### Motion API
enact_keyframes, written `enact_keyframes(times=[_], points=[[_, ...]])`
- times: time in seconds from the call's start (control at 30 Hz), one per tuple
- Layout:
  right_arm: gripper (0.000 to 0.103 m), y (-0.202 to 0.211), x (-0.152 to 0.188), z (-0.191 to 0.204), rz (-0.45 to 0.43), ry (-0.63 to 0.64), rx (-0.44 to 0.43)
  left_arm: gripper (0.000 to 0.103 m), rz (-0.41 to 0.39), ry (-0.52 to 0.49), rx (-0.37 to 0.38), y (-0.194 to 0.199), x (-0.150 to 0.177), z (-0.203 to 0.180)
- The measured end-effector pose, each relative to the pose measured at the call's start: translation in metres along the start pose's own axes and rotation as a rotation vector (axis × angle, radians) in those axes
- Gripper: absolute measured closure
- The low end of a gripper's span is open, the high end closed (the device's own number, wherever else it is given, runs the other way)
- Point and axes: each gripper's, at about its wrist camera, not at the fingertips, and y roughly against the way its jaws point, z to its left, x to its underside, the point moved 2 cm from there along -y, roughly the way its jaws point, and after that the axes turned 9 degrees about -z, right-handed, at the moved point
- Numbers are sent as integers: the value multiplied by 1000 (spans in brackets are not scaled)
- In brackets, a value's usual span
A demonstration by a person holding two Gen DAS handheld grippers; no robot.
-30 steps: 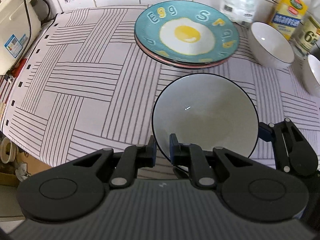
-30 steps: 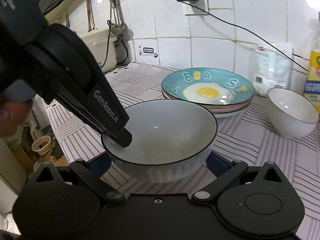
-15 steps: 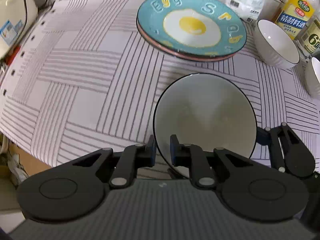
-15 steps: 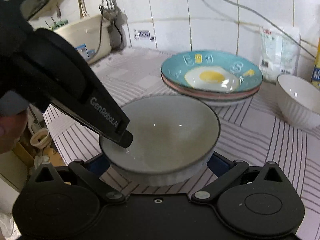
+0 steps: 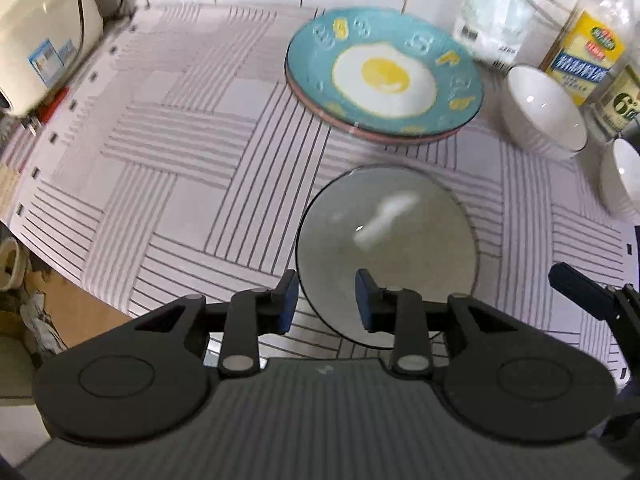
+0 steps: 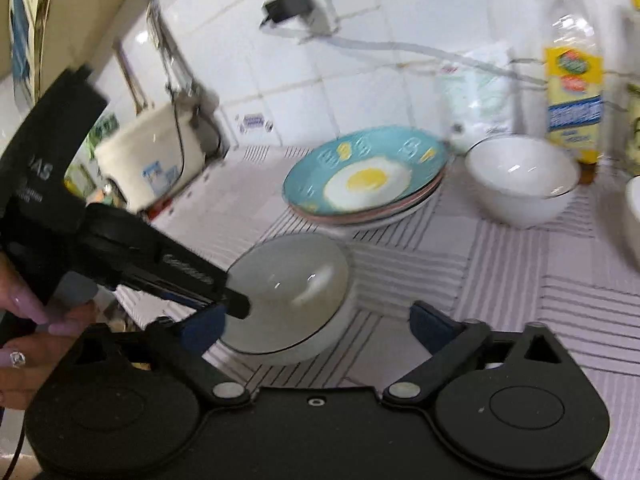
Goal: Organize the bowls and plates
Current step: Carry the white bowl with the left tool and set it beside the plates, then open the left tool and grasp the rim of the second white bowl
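Note:
A grey bowl [image 5: 386, 256] sits on the striped cloth; it also shows in the right wrist view [image 6: 292, 288]. My left gripper [image 5: 325, 301] is open, its fingers straddling the bowl's near rim without pinching it. My right gripper [image 6: 316, 324] is open, pulled back and to the right of the bowl. A teal fried-egg plate [image 5: 384, 76] tops a stack of plates behind the bowl; the stack also shows in the right wrist view [image 6: 364, 176]. A white bowl [image 5: 544, 112] stands right of the stack, a second white bowl [image 5: 620, 176] at the right edge.
Oil bottles [image 5: 588, 48] and a white bag [image 5: 496, 20] stand against the tiled wall at the back right. A cream rice cooker [image 5: 36, 36] sits at the back left. The counter edge [image 5: 80, 272] drops off at the left.
My left gripper has opened and let go of the grey bowl's rim. My right gripper has drawn back and rightwards from the bowl. The bowl now rests on the cloth.

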Motion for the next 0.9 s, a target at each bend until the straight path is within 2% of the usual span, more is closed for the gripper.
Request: enact_keyframes(times=[0.17, 0.37, 0.43, 0.5, 0.53, 0.6, 0.77, 0.9], points=[[23, 32, -19, -21, -58, -55, 6, 68, -60, -48, 16, 29, -12, -21], [26, 64, -38, -44, -134, -111, 86, 61, -104, -112, 44, 50, -22, -51], [27, 72, -42, -53, -158, -144, 109, 54, -109, -126, 61, 51, -27, -61], [37, 80, -46, -63, -209, -194, 119, 51, -115, -139, 79, 52, -33, -71], [38, 84, -48, -70, -243, -241, 121, 50, -121, -146, 93, 53, -36, -76], [38, 85, -51, -82, -267, -310, 135, 47, -130, -155, 122, 52, -44, -86], [39, 72, -54, -104, -264, -411, 188, 48, -138, -150, 194, 41, -65, -106], [39, 54, -48, -129, -275, -530, 205, 49, -139, -174, 201, 22, -85, -121]])
